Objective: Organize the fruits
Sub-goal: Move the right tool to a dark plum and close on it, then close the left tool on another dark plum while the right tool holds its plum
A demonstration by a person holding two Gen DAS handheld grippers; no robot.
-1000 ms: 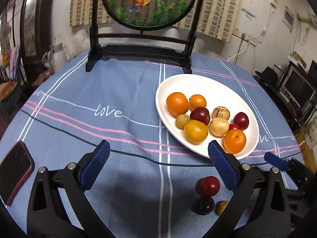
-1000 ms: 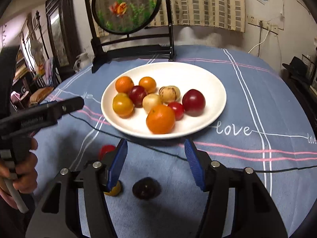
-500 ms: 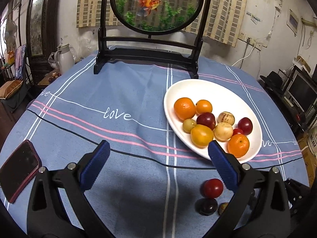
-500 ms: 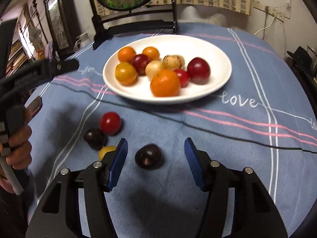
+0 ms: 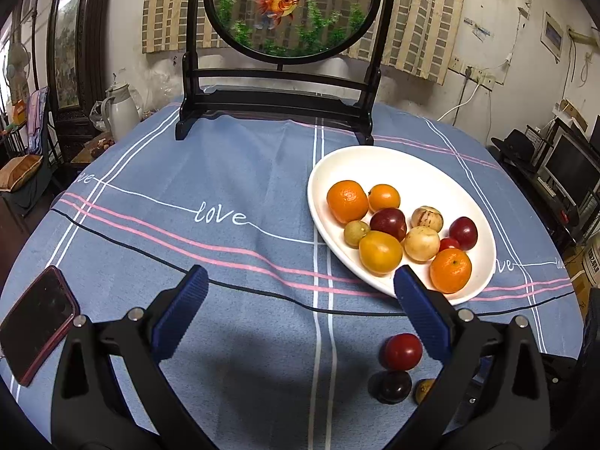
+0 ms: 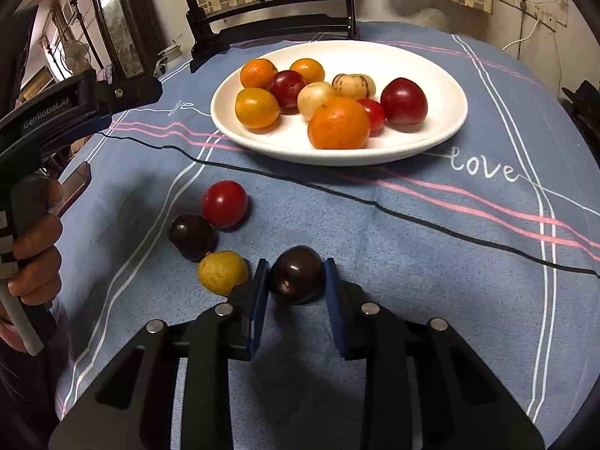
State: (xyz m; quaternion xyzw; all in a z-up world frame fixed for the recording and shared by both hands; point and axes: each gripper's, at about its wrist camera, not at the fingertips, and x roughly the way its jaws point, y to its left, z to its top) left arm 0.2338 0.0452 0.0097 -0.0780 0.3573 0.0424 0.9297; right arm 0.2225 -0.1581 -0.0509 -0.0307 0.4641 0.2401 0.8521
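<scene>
A white plate [image 6: 442, 75] [image 5: 431, 172] holds several fruits: oranges, red plums, pale round fruits. Loose on the blue tablecloth lie a red fruit [image 6: 224, 204] [image 5: 402, 350], a dark plum [image 6: 190, 235] [image 5: 393, 386], a yellow fruit [image 6: 222, 272] and a second dark plum [image 6: 297, 279]. My right gripper [image 6: 296, 275] has its blue pads pressed on both sides of this second dark plum, which rests on the cloth. My left gripper [image 5: 300, 288] is wide open and empty, above the cloth left of the plate; it also shows in the right wrist view [image 6: 93, 101].
A dark wooden stand with a round goldfish panel [image 5: 277, 86] stands at the table's far side. A phone [image 5: 35, 322] lies near the left edge. A white jug [image 5: 120, 108] stands beyond the table on the left.
My right gripper moved forward and down and closed its pads on the nearest dark plum. My left gripper rose and tilted up a little, staying open.
</scene>
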